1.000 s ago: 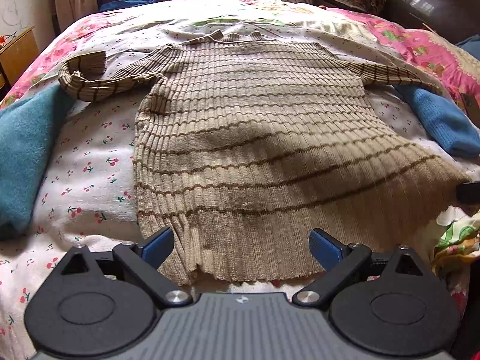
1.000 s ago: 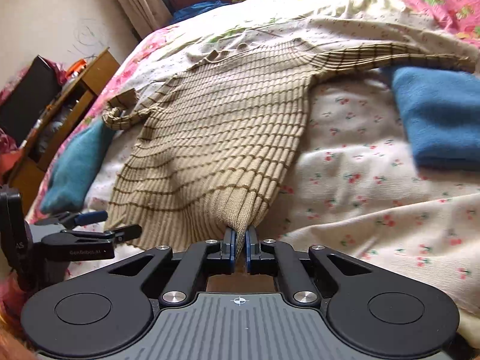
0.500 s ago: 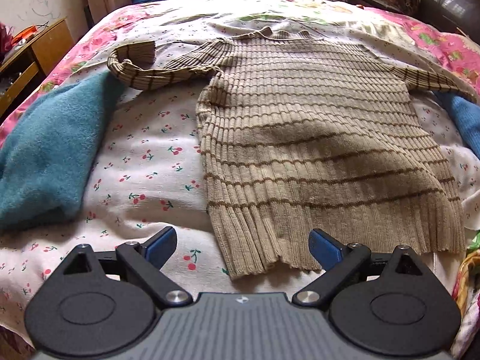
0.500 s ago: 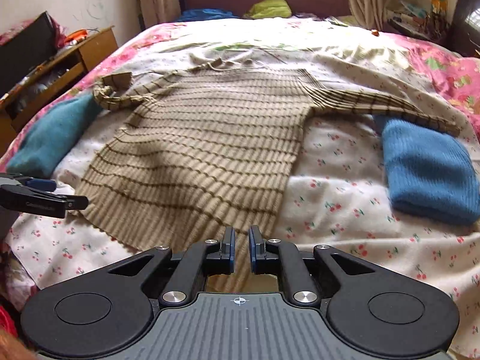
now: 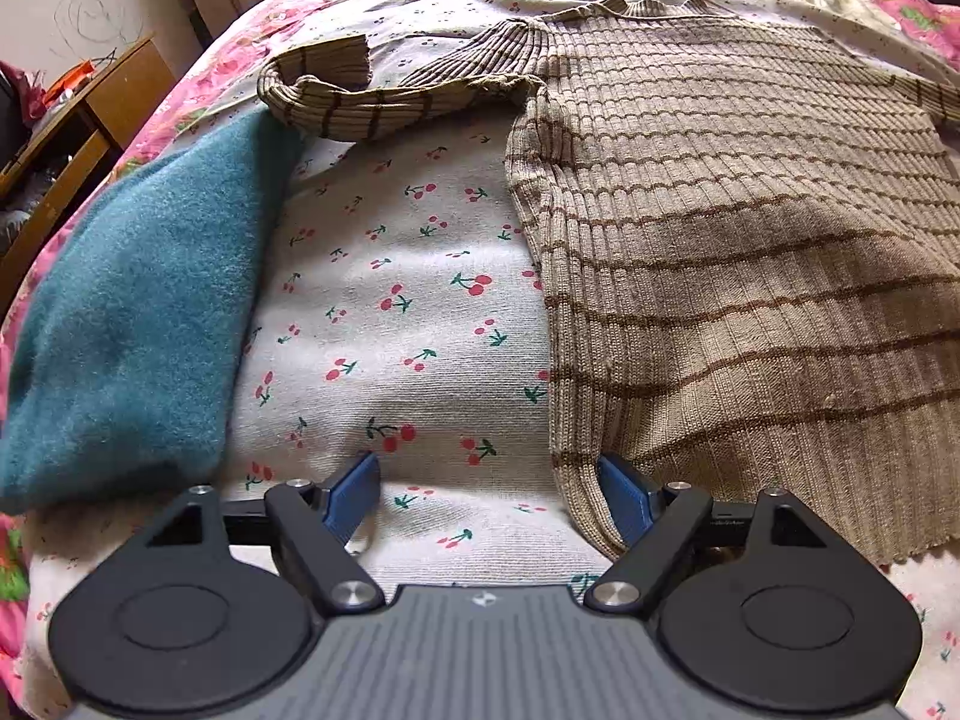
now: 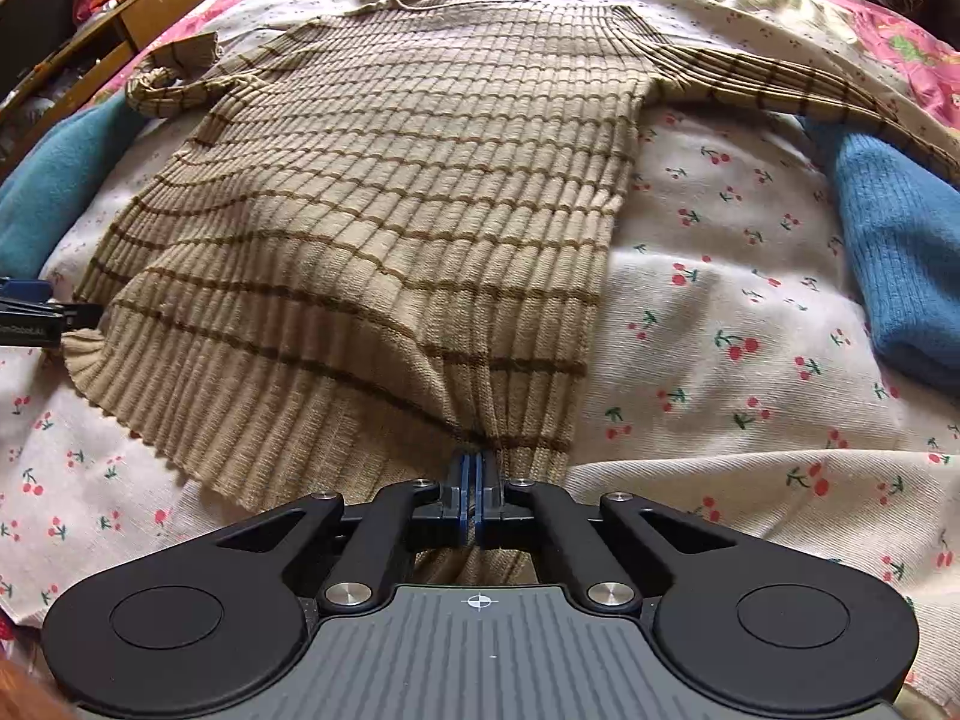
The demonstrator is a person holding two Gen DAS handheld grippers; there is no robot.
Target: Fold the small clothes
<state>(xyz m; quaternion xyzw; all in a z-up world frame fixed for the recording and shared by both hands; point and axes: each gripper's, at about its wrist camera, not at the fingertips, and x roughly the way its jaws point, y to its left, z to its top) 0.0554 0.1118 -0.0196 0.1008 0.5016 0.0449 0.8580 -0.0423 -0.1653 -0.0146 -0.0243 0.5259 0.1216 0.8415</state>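
A beige ribbed sweater (image 6: 384, 192) with thin brown stripes lies spread flat on the cherry-print bed sheet (image 6: 720, 300), collar away from me. My right gripper (image 6: 478, 468) is shut on the sweater's hem near its right corner, and the fabric puckers at the pads. My left gripper (image 5: 489, 495) is open, low over the sheet at the sweater's (image 5: 750, 240) left hem corner; its right finger (image 5: 624, 498) touches the hem edge. The left sleeve (image 5: 360, 102) lies bent back near the shoulder. The left gripper also shows in the right wrist view (image 6: 36, 312).
A folded teal cloth (image 5: 132, 312) lies to the left of the sweater. A folded blue cloth (image 6: 900, 264) lies to the right, under the right sleeve's end. A wooden side table (image 6: 120, 24) stands past the bed's left edge. Pink floral bedding (image 6: 900, 48) borders the sheet.
The left gripper moved left and down to the sweater's left hem corner, staying open. The right gripper opened slightly half a second ago and is shut on the hem again, lower.
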